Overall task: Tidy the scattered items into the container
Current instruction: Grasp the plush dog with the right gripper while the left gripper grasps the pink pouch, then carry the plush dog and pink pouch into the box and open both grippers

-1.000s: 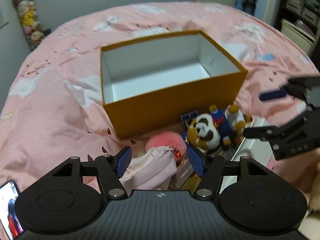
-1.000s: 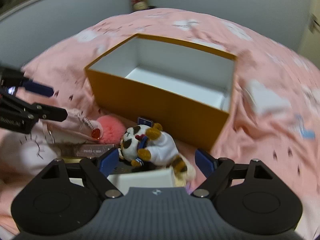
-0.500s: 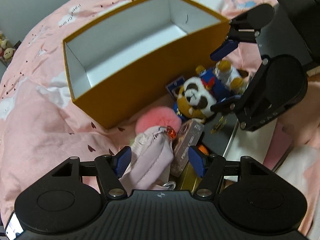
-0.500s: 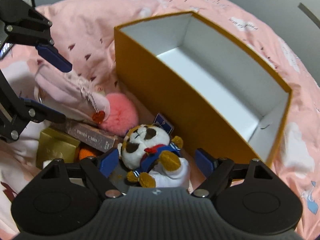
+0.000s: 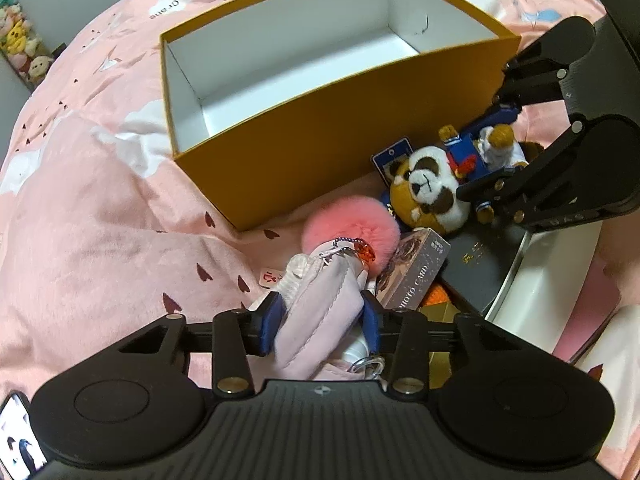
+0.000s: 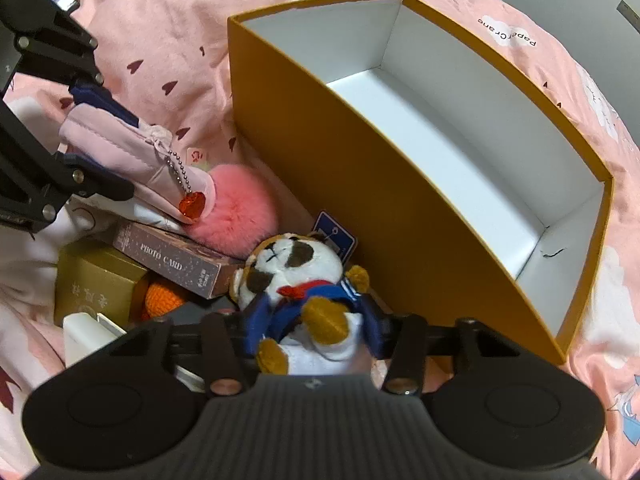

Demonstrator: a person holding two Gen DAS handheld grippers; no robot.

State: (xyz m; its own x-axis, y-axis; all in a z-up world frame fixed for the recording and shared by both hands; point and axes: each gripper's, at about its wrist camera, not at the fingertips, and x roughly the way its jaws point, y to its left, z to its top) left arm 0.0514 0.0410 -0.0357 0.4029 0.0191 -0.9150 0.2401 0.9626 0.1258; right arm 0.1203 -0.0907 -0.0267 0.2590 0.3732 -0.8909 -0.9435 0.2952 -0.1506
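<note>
The pink quilted bedspread (image 5: 100,208) carries everything. On it stands the open orange cardboard box with a white inside (image 5: 304,152), nothing in it yet. Just beside its near wall lies the clutter: a panda plush in a blue sailor suit (image 6: 296,276), a soft pale-pink fabric pouch (image 5: 320,320) with a red bead charm, a fluffy pink pom-pom (image 5: 352,228) and a brown photo-card box (image 6: 176,260).

The left gripper (image 5: 320,320) is clenched on the pouch, the right gripper (image 6: 312,332) on the plush (both, I'd say, just grasped). Next: lift clear of the pile and over the wall.
</note>
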